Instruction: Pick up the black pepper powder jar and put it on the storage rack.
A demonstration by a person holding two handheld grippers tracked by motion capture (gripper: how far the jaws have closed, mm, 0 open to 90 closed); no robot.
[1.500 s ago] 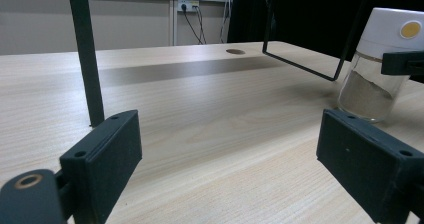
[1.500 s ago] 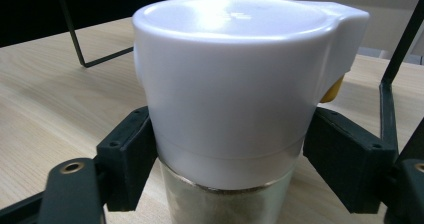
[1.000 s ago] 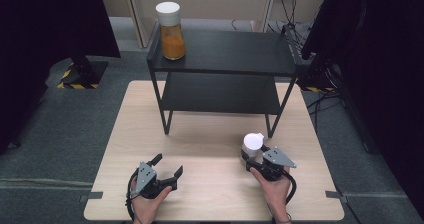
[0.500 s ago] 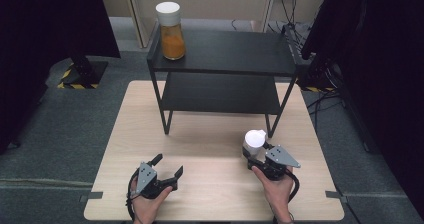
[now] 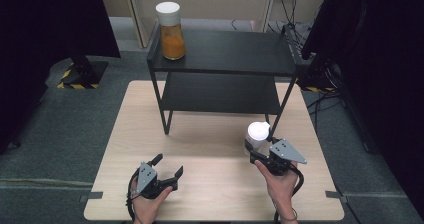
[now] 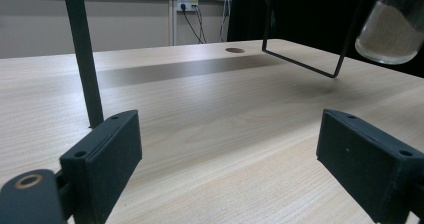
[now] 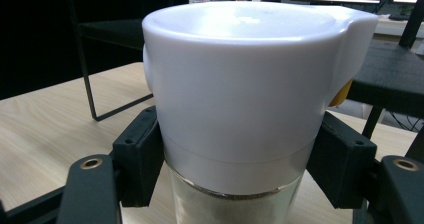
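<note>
1. The left gripper rests low on the wooden table at the near left, in the person's left hand. Its jaws stand wide apart with nothing between them; in the left gripper view only bare tabletop lies ahead of them.
2. Ahead of that gripper and a little to its left, one thin black leg of the shelf rack rises from the table, just beyond the left jaw. Farther off, a small round hole shows in the tabletop.
3. The black two-level shelf rack stands at the far side of the table, well ahead of both grippers. On its top level, at the left corner, stands a jar of orange powder with a white lid.
4. The right gripper is at the near right, held in the right hand. Its jaws are closed on a glass jar with a white lid, gripping it just below the lid; pale powder shows inside. The jar is upright and off the table, as the left gripper view shows its base hanging in the air.
5. Just beyond the held jar stands the rack's near right leg, close to the lid.
6. No label or writing can be read on either jar.
</note>
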